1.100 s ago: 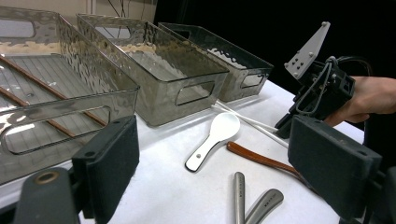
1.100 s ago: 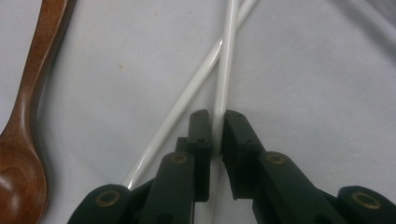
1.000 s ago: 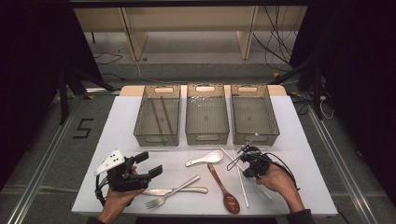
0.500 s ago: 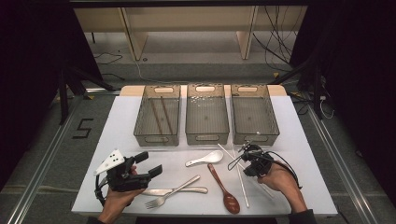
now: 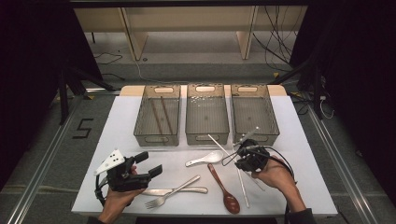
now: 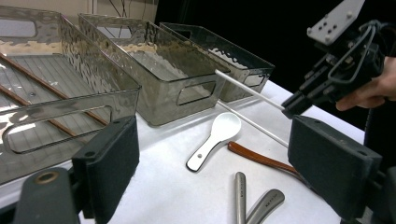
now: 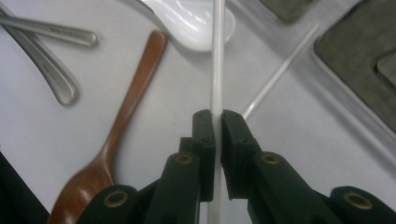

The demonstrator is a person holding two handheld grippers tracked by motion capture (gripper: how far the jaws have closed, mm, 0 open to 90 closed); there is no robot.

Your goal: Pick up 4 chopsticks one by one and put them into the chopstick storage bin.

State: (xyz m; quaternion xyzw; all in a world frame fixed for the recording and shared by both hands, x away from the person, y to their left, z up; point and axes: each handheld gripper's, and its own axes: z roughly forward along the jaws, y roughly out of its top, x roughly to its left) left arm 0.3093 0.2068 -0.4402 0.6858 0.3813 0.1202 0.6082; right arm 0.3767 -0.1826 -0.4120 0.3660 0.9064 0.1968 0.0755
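Note:
My right gripper (image 7: 215, 116) is shut on a white chopstick (image 7: 217, 56), its pads pinching the stick from both sides. In the high view this right gripper (image 5: 240, 154) hangs just in front of the right bin (image 5: 254, 112), and the held chopstick (image 5: 219, 143) points away toward the middle bin (image 5: 206, 112). A second white chopstick (image 5: 243, 186) lies on the table under the hand. My left gripper (image 5: 149, 164) is at the front left, open, with nothing between its wide-apart jaws. From the left gripper view the right gripper (image 6: 292, 105) holds the chopstick (image 6: 247, 89) above the table.
A white soup spoon (image 5: 205, 158), a wooden spoon (image 5: 224, 189), a fork (image 5: 170, 192) and a knife (image 5: 175, 190) lie on the white table (image 5: 116, 135). The left bin (image 5: 158, 114) holds brown chopsticks (image 5: 161, 114).
My right gripper has risen a little with the white chopstick, lifting it off the table. The left gripper has kept still.

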